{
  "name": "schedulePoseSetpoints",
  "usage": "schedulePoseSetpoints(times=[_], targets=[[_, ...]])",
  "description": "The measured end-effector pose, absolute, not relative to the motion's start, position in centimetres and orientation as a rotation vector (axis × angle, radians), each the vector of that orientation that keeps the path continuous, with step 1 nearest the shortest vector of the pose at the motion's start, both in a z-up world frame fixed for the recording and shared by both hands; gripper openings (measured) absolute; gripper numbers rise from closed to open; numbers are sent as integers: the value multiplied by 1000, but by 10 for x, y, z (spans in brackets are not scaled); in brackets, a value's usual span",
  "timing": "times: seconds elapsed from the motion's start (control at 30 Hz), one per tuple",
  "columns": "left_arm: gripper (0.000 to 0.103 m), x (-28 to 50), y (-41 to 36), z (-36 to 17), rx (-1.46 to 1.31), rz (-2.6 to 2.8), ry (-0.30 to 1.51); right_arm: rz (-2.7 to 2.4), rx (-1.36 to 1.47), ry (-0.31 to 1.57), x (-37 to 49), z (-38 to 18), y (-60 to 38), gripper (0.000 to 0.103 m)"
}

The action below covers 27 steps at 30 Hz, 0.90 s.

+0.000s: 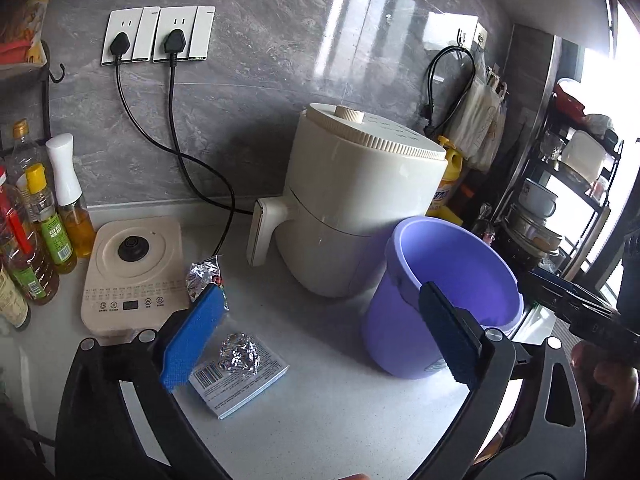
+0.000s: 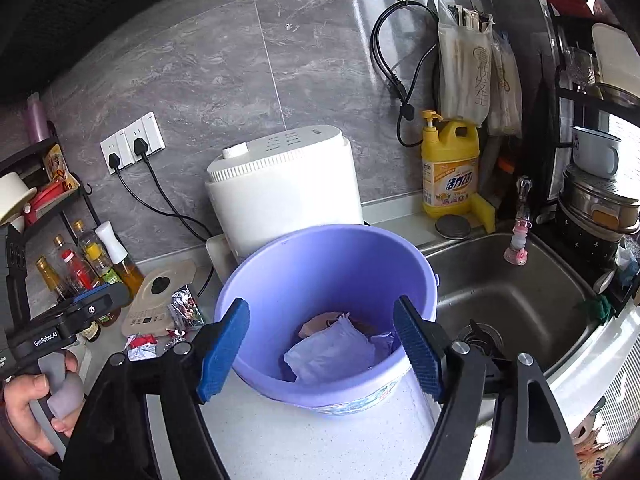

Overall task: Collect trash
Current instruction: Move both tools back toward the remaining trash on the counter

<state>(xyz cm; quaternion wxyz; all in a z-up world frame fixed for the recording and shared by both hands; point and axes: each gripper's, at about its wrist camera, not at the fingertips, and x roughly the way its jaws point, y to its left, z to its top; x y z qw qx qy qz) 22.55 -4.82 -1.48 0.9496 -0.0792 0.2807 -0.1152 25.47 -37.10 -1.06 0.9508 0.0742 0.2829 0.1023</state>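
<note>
Silver crumpled foil ball (image 1: 239,354) rests on a flat printed packet (image 1: 240,380) beside the lilac plastic bucket (image 1: 404,320). Left gripper (image 1: 316,338) gapes wide and empty; right gripper (image 2: 322,346), wide and empty, hovers at the bucket. Foil looks light, crushable: pinch its middle.

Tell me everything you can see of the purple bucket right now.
The purple bucket is a round, smooth, plastic-looking pail, standing upright and open-topped on the pale countertop, in front of the white air fryer and left of the steel sink. A printed label runs around its lower wall. Inside lie crumpled white paper and a pinkish scrap. The right claw hangs open at its near rim, holding nothing; whether it touches the rim is unclear.
</note>
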Motion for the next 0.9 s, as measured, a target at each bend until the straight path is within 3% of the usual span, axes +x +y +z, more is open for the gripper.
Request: schedulePoseSetpoints(times=[0.17, 0.43, 0.73, 0.9], targets=[[97, 207, -14, -17, -190, -151, 576, 286, 140, 569, 253, -11, -340, 88], [97, 178, 25, -18, -201, -47, 575, 416, 99, 555, 249, -10, -289, 95], [97, 163, 53, -29, -232, 30, 576, 547, 39, 571, 246, -18, -236, 95], [96, 168, 62, -39, -260, 48, 589, 636, -10, 625, 252, -29, -209, 87]])
